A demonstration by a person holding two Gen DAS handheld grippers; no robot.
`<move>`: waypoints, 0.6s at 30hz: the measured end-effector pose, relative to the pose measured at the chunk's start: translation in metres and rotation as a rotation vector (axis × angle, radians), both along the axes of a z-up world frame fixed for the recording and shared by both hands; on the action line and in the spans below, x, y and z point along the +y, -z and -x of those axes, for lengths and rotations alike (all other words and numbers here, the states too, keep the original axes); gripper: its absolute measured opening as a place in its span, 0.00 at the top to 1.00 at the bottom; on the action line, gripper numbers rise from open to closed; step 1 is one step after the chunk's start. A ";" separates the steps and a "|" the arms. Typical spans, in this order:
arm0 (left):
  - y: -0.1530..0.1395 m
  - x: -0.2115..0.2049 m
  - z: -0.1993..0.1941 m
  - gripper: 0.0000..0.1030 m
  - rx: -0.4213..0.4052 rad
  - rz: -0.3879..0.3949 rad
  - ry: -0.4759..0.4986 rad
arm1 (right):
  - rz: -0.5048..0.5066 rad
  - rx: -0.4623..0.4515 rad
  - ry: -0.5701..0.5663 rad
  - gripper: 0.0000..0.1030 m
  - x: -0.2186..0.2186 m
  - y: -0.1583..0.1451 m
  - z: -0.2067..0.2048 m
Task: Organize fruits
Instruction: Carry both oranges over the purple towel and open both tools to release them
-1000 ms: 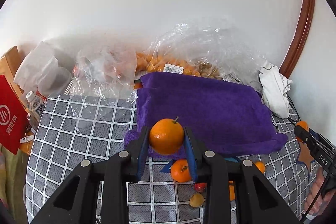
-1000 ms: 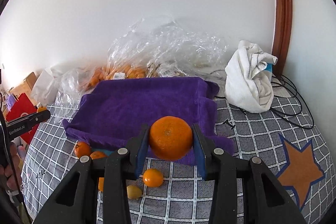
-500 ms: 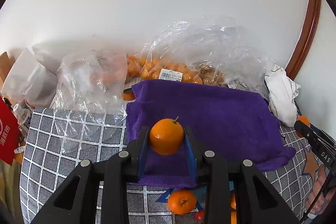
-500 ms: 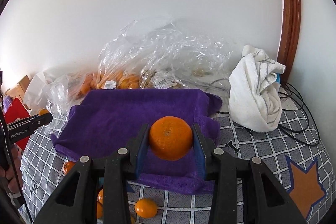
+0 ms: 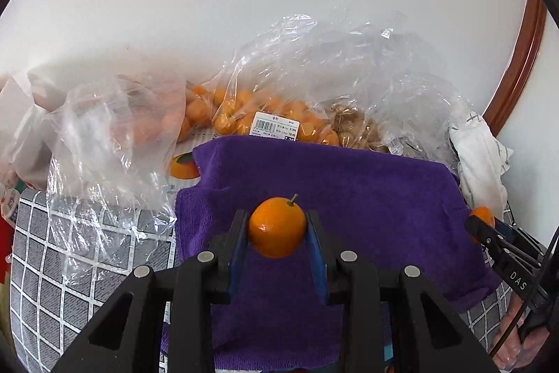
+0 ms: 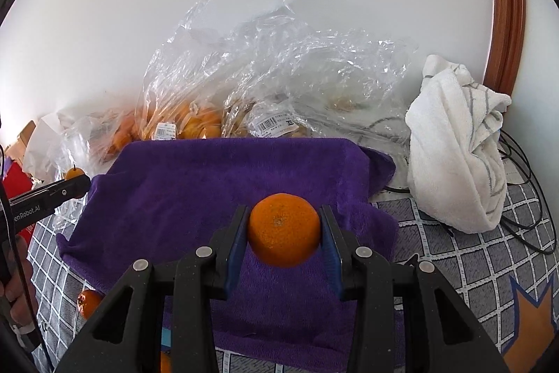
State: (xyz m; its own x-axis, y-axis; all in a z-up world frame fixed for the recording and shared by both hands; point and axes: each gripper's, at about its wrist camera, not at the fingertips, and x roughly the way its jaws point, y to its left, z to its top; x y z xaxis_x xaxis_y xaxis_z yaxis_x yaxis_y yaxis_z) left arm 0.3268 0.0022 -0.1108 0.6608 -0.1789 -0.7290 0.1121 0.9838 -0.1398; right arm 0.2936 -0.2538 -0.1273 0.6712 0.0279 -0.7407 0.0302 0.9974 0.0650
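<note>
The left gripper (image 5: pixel 277 226) is clamped on a small stemmed orange (image 5: pixel 277 227), and the right gripper (image 6: pixel 283 229) is clamped on a larger orange (image 6: pixel 283 229) with a pebbled skin; each fruit sits squarely between blue pads, clear of the surface below. Both fruits hang above the purple towel (image 5: pixel 367 198), which is spread over the checked cloth (image 5: pixel 63 268) in front of clear plastic bags (image 5: pixel 314 86) of more oranges. This looks like the carrying step, with both fruits brought over the towel for setting down. The next move probably calls for lowering each one until it rests on the nap, then easing the jaws apart gently so the round fruit does not roll off the edge. Both grippers point steeply downward toward the towel and run side by side: the right one's tip, with its fruit, shows at the right edge of the left view, with the person's hand (image 5: pixel 524 338) below it. One loose orange (image 6: pixel 87 303) lies on the cloth beside the towel's near corner.
</note>
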 end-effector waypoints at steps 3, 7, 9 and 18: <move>0.011 -0.003 -0.006 0.70 0.015 -0.014 0.005 | 0.010 0.017 -0.005 0.62 0.001 0.008 -0.006; 0.023 -0.006 -0.008 0.70 0.033 -0.032 0.023 | 0.014 0.044 -0.008 0.62 0.001 0.019 -0.013; 0.029 -0.008 -0.011 0.70 0.046 -0.035 0.024 | 0.018 0.058 -0.012 0.62 0.002 0.024 -0.017; 0.046 -0.011 -0.016 0.70 0.091 -0.049 0.045 | 0.048 0.109 -0.031 0.62 0.009 0.042 -0.024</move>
State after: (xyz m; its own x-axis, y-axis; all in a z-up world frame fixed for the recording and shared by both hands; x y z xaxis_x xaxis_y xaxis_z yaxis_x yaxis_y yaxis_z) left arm 0.3431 -0.0088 -0.1564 0.5838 -0.1690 -0.7941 0.1449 0.9841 -0.1028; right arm 0.3178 -0.2450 -0.1697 0.5862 0.0102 -0.8101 0.0035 0.9999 0.0152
